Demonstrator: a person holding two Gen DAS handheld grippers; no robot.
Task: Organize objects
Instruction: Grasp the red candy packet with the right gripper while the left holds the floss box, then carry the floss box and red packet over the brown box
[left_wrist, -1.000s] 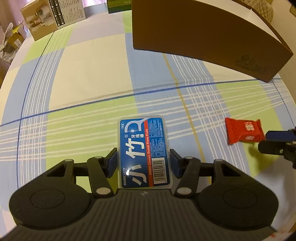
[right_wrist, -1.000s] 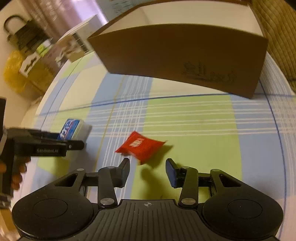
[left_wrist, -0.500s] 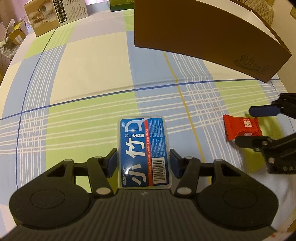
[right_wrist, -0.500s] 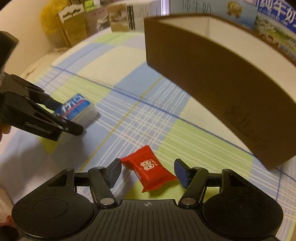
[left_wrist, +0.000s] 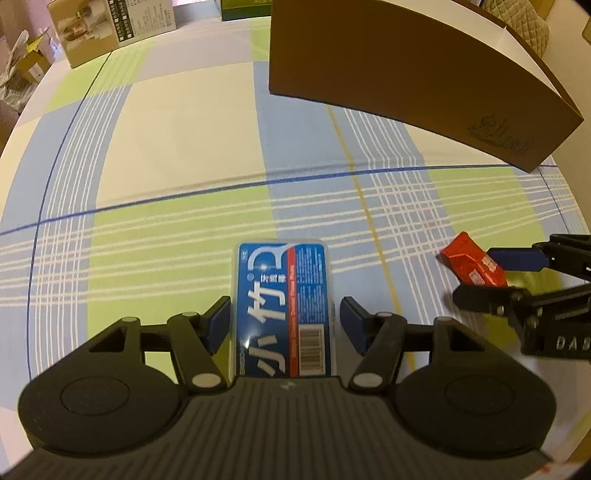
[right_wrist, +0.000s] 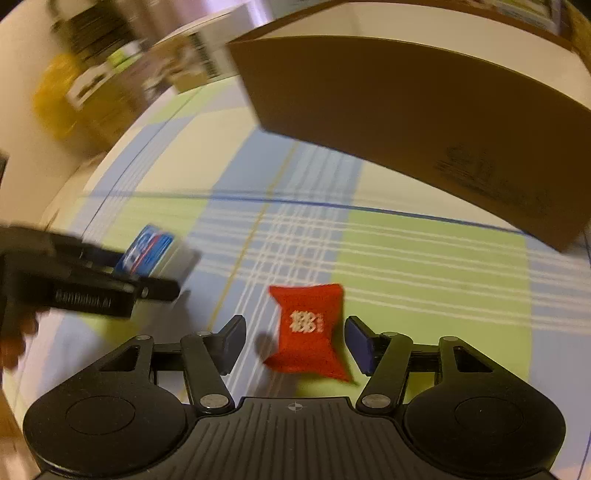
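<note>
— Both hand-held grippers straddling something?
— Yes. Left hand-held gripper (left_wrist: 284, 321), opening, flanks the floss-pick box (left_wrist: 284, 310); right hand-held gripper (right_wrist: 295, 341), closing, brackets the red packet (right_wrist: 310, 328), pads apart, on the checked cloth (left_wrist: 184, 147).

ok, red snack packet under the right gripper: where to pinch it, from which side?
Pinch the red packet across its narrow waist, coming steeply from above. It lies flat on the plaid cloth with flared crimped ends, so the middle is narrowest. The right gripper already straddles it there, jaws closing, pads not yet touching.
</note>
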